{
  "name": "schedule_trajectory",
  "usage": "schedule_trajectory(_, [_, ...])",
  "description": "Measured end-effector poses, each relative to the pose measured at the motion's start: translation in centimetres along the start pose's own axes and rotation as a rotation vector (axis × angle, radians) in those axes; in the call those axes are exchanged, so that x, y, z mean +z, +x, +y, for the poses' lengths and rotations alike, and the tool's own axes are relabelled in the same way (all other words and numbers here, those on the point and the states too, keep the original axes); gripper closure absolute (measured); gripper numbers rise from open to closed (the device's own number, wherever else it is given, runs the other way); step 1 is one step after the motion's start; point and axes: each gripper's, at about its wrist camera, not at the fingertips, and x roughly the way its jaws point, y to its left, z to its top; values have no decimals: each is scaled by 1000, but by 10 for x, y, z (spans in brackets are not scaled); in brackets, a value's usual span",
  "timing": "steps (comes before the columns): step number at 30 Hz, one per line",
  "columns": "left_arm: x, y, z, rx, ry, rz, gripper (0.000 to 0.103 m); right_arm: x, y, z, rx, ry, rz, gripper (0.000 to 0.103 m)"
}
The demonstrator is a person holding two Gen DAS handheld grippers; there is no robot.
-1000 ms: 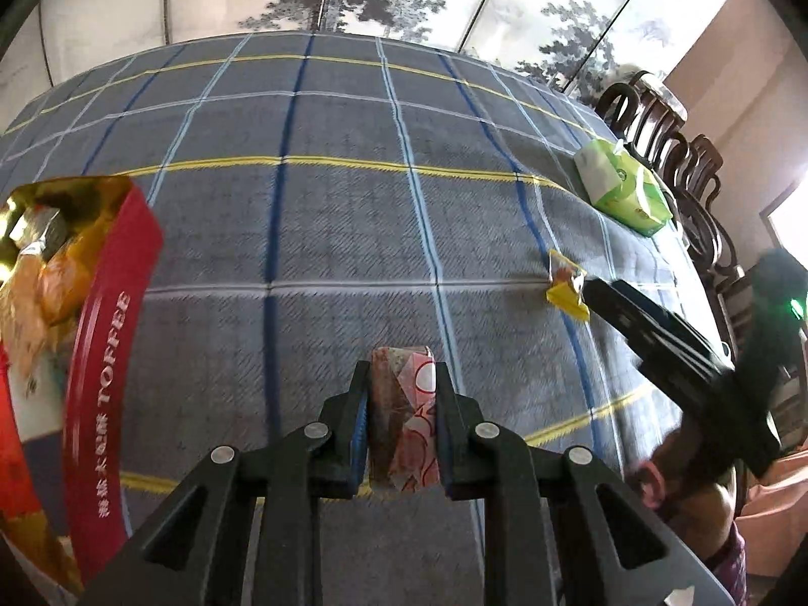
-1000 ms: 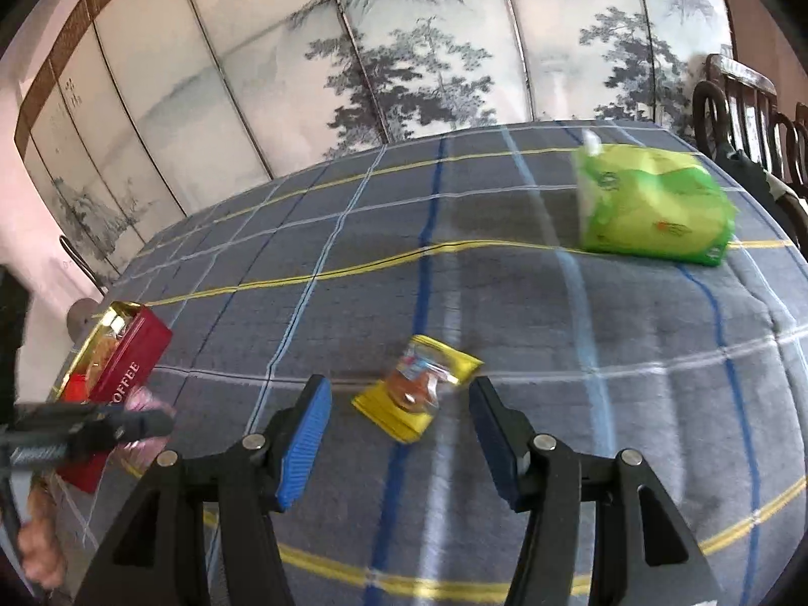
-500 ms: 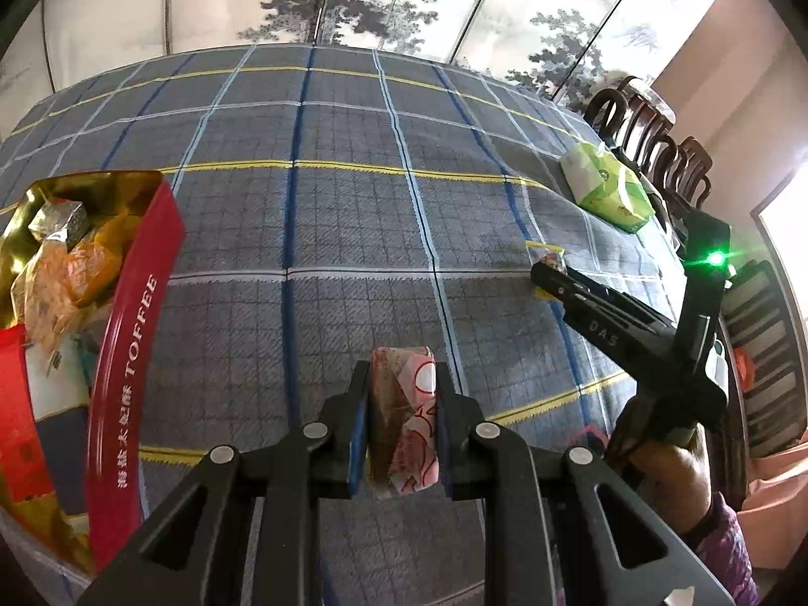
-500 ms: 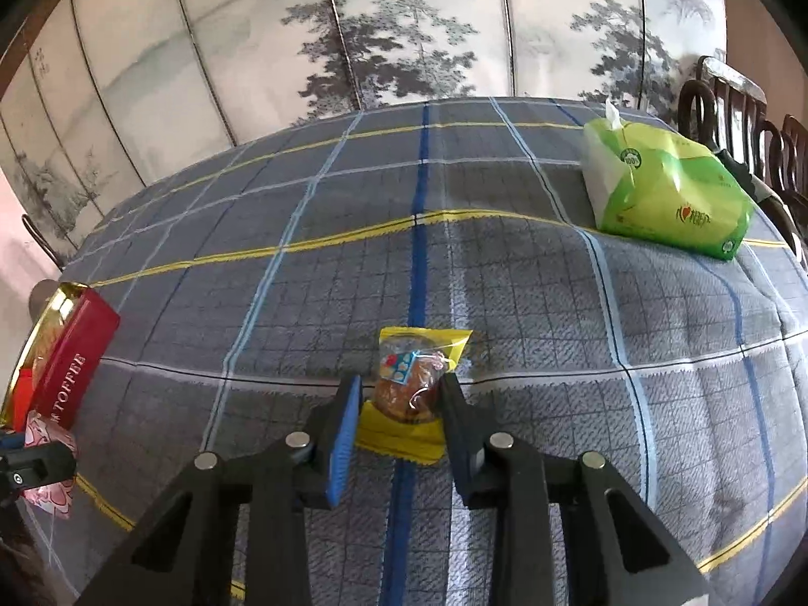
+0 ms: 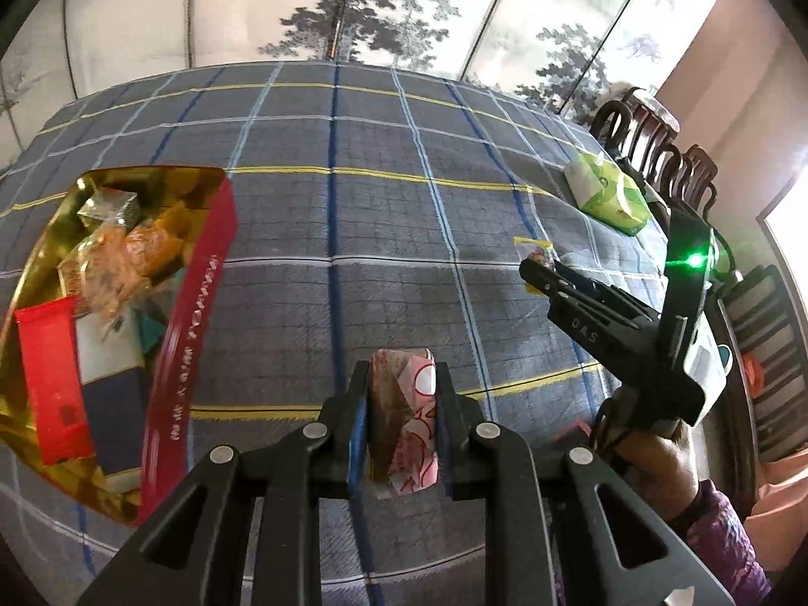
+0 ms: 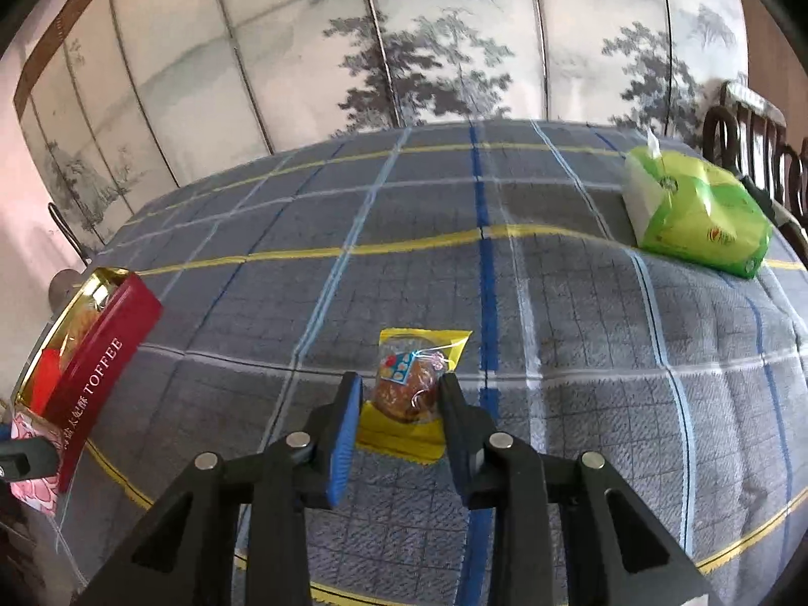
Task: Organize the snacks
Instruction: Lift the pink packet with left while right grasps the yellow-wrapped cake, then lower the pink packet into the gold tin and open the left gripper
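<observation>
My left gripper (image 5: 401,389) is shut on a pink and white snack packet (image 5: 404,419), held above the table to the right of the red TOFFEE tin (image 5: 194,313). The open tin holds several wrapped snacks. My right gripper (image 6: 399,394) is shut on a yellow snack packet (image 6: 411,384) with a brown cake inside, which rests on the plaid tablecloth. The right gripper (image 5: 535,272) and yellow packet (image 5: 533,247) also show in the left wrist view. The tin (image 6: 96,353) lies far left in the right wrist view.
A green tissue pack (image 6: 697,212) lies at the far right of the table (image 6: 454,262), also seen in the left wrist view (image 5: 606,197). Dark wooden chairs (image 5: 656,151) stand along the right edge. A painted folding screen stands behind the table.
My right gripper moved onto the yellow packet and closed from wide open to pinching it. My left gripper rose and tilted with its pink packet, bringing more of the tin into view.
</observation>
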Motion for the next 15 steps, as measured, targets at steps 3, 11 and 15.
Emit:
schedule_trajectory(3, [-1,-6,3,8,-6,-15,83,0,4,0,-9,1,12,72])
schedule_trajectory(11, [-7,-21,13,63,0,-65,83,2,5,0,-26,2,15,72])
schedule_trajectory(15, [-11,-27,21,82,-6,-81,83,2,6,0,-34,5,19,72])
